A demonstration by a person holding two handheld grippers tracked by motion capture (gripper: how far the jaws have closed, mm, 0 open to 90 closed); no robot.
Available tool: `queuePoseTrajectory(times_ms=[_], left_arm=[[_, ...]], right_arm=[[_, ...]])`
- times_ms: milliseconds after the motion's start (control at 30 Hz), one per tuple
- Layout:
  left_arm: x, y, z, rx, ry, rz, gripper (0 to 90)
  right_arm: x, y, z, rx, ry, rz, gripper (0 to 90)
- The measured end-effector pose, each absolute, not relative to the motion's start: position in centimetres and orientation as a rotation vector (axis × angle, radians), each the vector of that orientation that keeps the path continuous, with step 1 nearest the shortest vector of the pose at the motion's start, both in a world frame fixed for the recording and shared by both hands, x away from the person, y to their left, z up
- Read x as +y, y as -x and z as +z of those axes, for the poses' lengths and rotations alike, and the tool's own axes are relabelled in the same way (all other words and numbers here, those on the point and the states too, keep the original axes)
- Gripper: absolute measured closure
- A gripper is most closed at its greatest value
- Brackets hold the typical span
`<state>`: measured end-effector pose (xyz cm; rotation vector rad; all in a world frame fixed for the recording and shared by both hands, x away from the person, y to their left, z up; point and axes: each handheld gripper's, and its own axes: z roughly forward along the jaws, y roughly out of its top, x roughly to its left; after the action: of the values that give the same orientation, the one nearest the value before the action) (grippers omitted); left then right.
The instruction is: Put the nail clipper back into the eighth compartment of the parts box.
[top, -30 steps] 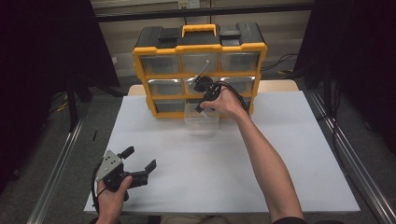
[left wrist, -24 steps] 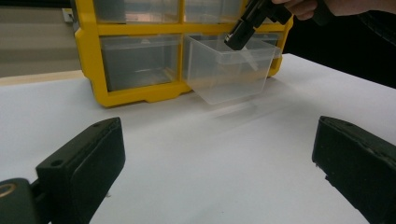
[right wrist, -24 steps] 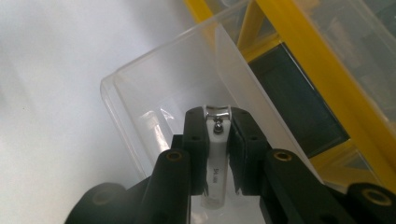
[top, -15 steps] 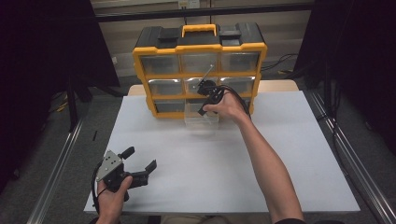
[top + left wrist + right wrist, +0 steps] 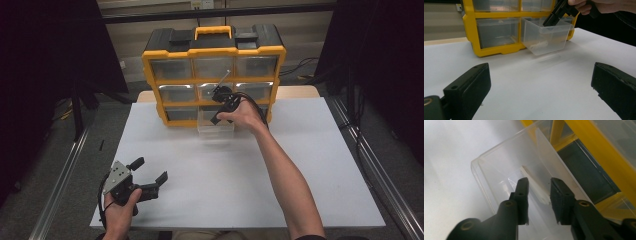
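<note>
Right tongs [image 5: 538,195], part-spread, straddle the white strip [image 5: 535,185] in the clear drawer [image 5: 499,170]: lower squarely, then pinch; left tongs [image 5: 148,181] spread, idle.

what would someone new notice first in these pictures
The yellow and black drawer cabinet at the far edge of the white table stands out first. At its foot a clear drawer is pulled out, with the right gripper reaching into it over a white piece. The left gripper sits open near the front left corner.

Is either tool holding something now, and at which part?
Nothing is held. The right tool is open around a white piece inside the clear drawer, not yet closed. The left tool is open.
</note>
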<state>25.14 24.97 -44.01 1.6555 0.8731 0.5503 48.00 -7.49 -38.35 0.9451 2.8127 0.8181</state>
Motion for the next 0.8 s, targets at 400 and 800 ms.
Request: queuePoseTrajectory(times_ms=[400, 800], left_arm=[[24.9, -25.2, -44.1, 0.871, -1.66, 0.545, 2.7], [24.8, -25.2, -44.1, 0.867, -1.663, 0.539, 2.7]], right_arm=[[-7.8, -47.6, -37.4, 2.748, -0.999, 0.924, 39.4], [-8.1, -46.9, -36.9, 2.637, -1.066, 1.062, 15.0]])
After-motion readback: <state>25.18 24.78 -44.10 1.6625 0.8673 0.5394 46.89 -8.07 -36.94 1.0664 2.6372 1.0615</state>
